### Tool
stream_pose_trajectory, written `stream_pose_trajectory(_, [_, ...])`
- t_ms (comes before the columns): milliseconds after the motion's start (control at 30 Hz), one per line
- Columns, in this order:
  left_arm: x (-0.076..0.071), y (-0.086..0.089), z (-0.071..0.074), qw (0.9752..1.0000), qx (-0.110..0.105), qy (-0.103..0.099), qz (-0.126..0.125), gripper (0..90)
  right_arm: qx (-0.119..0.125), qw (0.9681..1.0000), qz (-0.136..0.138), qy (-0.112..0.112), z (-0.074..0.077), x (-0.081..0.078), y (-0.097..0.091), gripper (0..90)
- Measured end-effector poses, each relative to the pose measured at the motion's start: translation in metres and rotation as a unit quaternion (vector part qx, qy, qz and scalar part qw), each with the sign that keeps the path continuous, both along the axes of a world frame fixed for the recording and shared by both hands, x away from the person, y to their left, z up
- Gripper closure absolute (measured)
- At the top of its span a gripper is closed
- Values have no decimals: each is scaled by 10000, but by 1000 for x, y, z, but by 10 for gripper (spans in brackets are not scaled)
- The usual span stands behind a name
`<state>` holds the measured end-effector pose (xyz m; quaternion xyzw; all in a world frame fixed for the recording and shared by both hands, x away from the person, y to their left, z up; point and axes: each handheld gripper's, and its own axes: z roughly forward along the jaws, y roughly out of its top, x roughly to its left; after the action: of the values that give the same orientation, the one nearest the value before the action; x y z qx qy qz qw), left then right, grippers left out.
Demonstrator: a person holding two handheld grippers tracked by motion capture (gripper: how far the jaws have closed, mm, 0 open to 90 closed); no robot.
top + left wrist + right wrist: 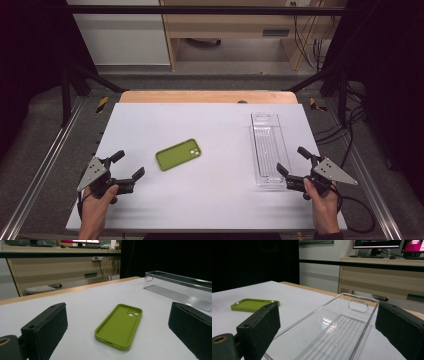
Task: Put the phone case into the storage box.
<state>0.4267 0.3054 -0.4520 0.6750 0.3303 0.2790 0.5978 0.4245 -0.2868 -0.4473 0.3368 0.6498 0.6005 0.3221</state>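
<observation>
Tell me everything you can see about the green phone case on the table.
The green phone case is a matte olive-green shell that looks like soft silicone. It lies flat on the white table with its hollow side up and no phone inside. It has raised walls, rounded corners and a camera cutout in one corner. In the high view it lies diagonally, left of the table's middle. Nothing touches it except the table; the open left gripper is near it but apart.

White table (210, 200): green phone case (178, 154), clear tray (268, 148), well apart.
</observation>
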Motion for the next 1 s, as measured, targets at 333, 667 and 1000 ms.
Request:
stream_pose_trajectory(333, [9,-32,1,9987,372,329,-136,24,-49,9999,-55,-75,1,-2,-1,59])
stream_pose_trajectory(667, [40,-83,8,9882,1110,915,-518,27,-130,9998,-87,-88,1,-3,-1,57])
stream_pose_trajectory(1000, [64,-112,7,9788,1505,1248,-612,29,-143,9998,-108,-100,1,-3,0,56])
